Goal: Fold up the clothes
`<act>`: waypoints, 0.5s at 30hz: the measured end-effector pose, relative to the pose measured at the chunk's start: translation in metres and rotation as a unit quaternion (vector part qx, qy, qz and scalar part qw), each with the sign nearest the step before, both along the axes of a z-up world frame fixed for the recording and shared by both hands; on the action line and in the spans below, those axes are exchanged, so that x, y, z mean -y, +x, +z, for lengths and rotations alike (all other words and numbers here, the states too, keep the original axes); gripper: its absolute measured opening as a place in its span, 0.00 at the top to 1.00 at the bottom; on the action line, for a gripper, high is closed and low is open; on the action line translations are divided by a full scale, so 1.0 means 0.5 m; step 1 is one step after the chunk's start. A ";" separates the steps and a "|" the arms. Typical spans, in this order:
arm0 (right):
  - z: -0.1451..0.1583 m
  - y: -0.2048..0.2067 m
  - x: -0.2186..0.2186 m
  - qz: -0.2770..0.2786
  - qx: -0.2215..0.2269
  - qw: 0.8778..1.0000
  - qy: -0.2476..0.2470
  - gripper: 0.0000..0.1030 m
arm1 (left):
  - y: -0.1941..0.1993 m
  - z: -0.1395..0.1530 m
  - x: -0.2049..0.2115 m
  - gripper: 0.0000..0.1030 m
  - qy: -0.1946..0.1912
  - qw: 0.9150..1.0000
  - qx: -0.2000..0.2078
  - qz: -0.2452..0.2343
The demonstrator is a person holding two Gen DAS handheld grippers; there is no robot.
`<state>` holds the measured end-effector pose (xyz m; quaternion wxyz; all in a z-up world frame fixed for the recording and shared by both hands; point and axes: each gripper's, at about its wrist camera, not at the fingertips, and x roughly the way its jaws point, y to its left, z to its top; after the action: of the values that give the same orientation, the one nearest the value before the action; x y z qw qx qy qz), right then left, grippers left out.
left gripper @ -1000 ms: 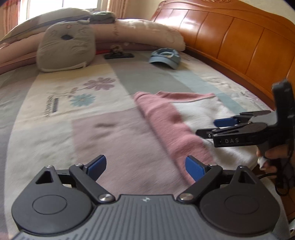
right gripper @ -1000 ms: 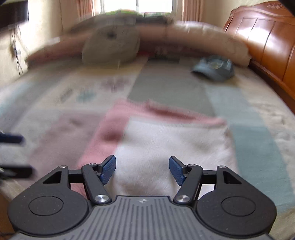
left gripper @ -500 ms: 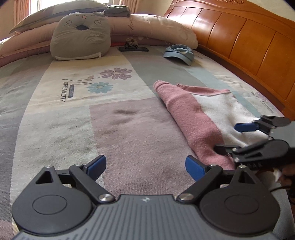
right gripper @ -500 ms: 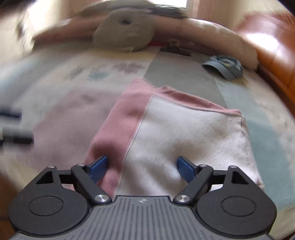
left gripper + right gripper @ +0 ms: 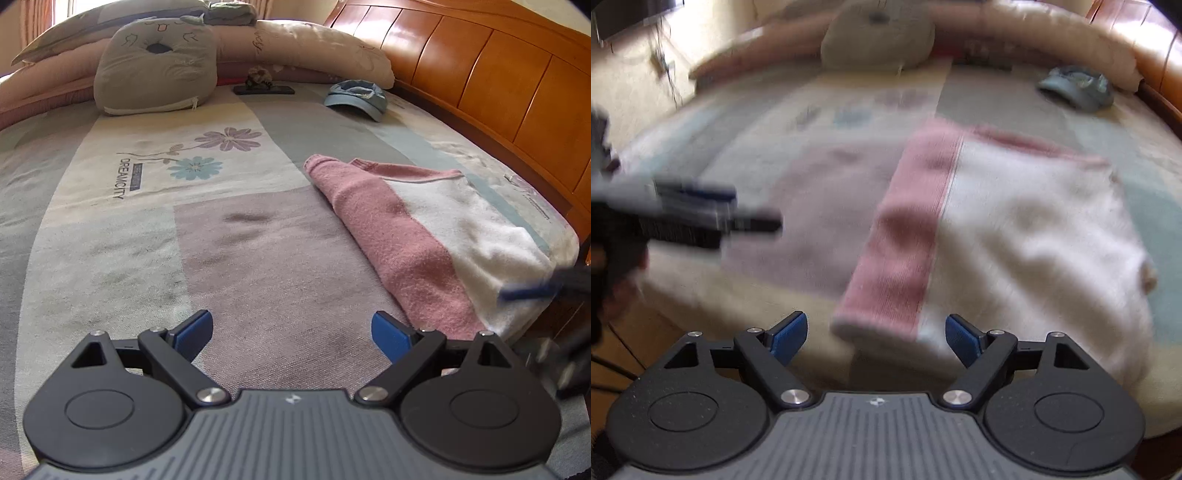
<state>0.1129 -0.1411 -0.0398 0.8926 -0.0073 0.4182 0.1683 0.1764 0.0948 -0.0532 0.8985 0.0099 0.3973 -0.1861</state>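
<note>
A pink and white garment (image 5: 417,225) lies folded flat on the bedspread near the bed's front edge; it also shows in the right wrist view (image 5: 993,229). My left gripper (image 5: 291,332) is open and empty, low over the bedspread to the left of the garment. My right gripper (image 5: 875,336) is open and empty, just off the bed's edge in front of the garment's pink band. The right gripper shows blurred at the right edge of the left wrist view (image 5: 532,291). The left gripper shows blurred at the left of the right wrist view (image 5: 701,210).
A grey cat-face cushion (image 5: 155,70) and long pillows (image 5: 314,48) lie at the far end. A blue cap (image 5: 356,96) and a small dark object (image 5: 263,88) lie beyond the garment. The wooden headboard (image 5: 498,85) runs along the right.
The right gripper has pulled back from over the garment to just off the bed's edge. The left gripper has shifted slightly. The garment lies as before.
</note>
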 end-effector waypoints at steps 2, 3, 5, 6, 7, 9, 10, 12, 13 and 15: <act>0.016 0.019 0.017 -0.025 0.033 0.999 -0.021 0.15 | 0.000 0.002 0.005 0.10 0.001 1.000 0.001 0.002; 0.017 0.031 0.027 -0.042 0.041 0.998 -0.035 0.15 | -0.001 0.003 0.006 0.10 0.000 1.000 0.002 0.002; -0.002 0.054 0.055 -0.084 0.026 0.994 -0.059 0.15 | -0.005 0.004 0.005 0.10 -0.005 1.000 0.003 -0.005; -0.012 0.057 0.071 -0.101 0.017 0.993 -0.065 0.15 | -0.007 0.005 0.005 0.10 -0.008 1.000 0.003 -0.008; -0.018 0.054 0.086 -0.113 0.010 0.991 -0.066 0.15 | -0.007 0.002 0.003 0.10 -0.010 1.000 0.000 -0.010; -0.023 0.045 0.115 -0.134 0.002 0.989 -0.060 0.15 | -0.005 -0.003 0.002 0.10 -0.015 1.000 -0.006 -0.012; -0.015 0.037 0.122 -0.135 0.011 0.990 -0.043 0.15 | -0.002 -0.005 0.006 0.10 -0.020 1.000 -0.010 -0.014; 0.004 0.022 0.131 -0.131 0.035 0.991 -0.016 0.15 | 0.004 -0.008 0.012 0.10 -0.031 0.999 -0.017 -0.018; 0.007 0.023 0.132 -0.130 0.040 0.991 -0.016 0.13 | 0.007 -0.009 0.015 0.10 -0.036 0.999 -0.020 -0.020; -0.001 0.038 0.135 -0.131 0.029 0.991 -0.027 0.10 | 0.007 -0.003 0.027 0.10 -0.052 0.998 -0.017 -0.031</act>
<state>0.1321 -0.2085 -0.0401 0.9183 0.0184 0.3936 0.0386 0.1799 0.0812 -0.0548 0.8848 -0.0277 0.4019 -0.2341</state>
